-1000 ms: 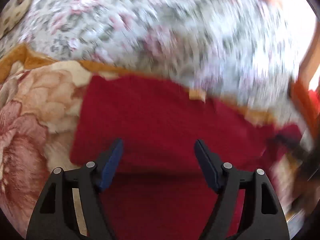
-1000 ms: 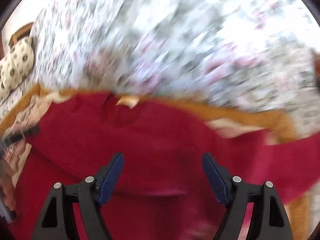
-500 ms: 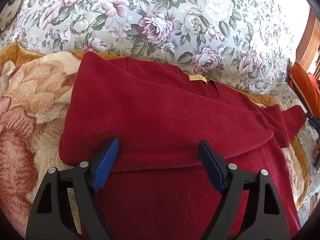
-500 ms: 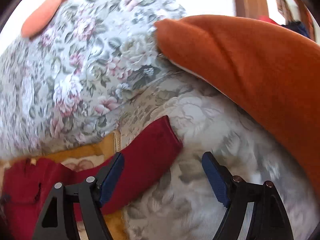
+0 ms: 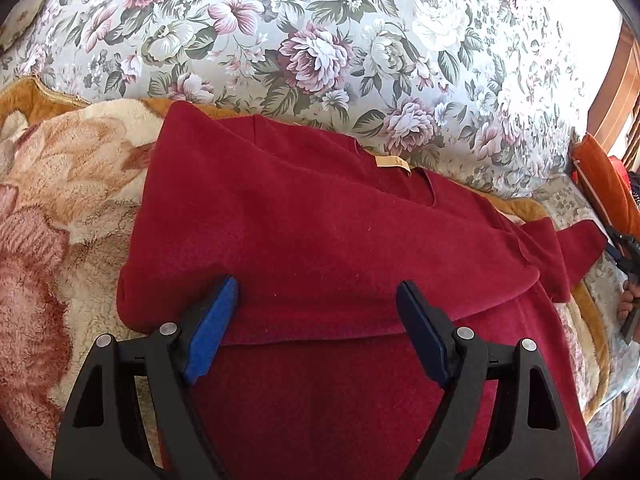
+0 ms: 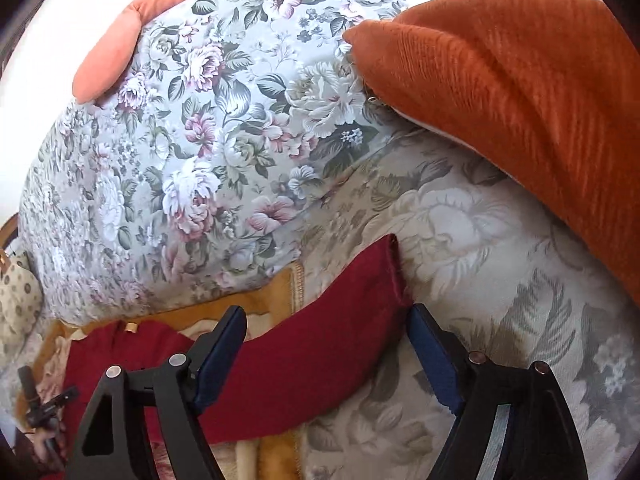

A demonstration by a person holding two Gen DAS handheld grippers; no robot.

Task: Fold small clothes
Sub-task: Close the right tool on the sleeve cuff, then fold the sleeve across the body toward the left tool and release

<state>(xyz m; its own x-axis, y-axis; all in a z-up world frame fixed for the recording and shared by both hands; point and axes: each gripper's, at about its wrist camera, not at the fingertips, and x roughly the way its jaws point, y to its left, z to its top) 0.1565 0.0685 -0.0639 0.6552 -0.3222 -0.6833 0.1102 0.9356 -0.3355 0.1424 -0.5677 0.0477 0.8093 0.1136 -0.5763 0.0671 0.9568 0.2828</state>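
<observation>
Left gripper [image 5: 316,312], black with blue pads, hangs spread and empty over the dark red fleece sweater [image 5: 320,240], whose left sleeve already lies folded across the chest. Right gripper [image 6: 326,344], jaws equally wide, straddles the outstretched right sleeve [image 6: 320,320] without pinching it; closing near the cuff and carrying it inward looks like the next move. Underneath lies a plush floral blanket [image 5: 60,208] on a flowered sofa [image 5: 320,40], an orange ribbed cushion [image 6: 520,80] at its right end.
</observation>
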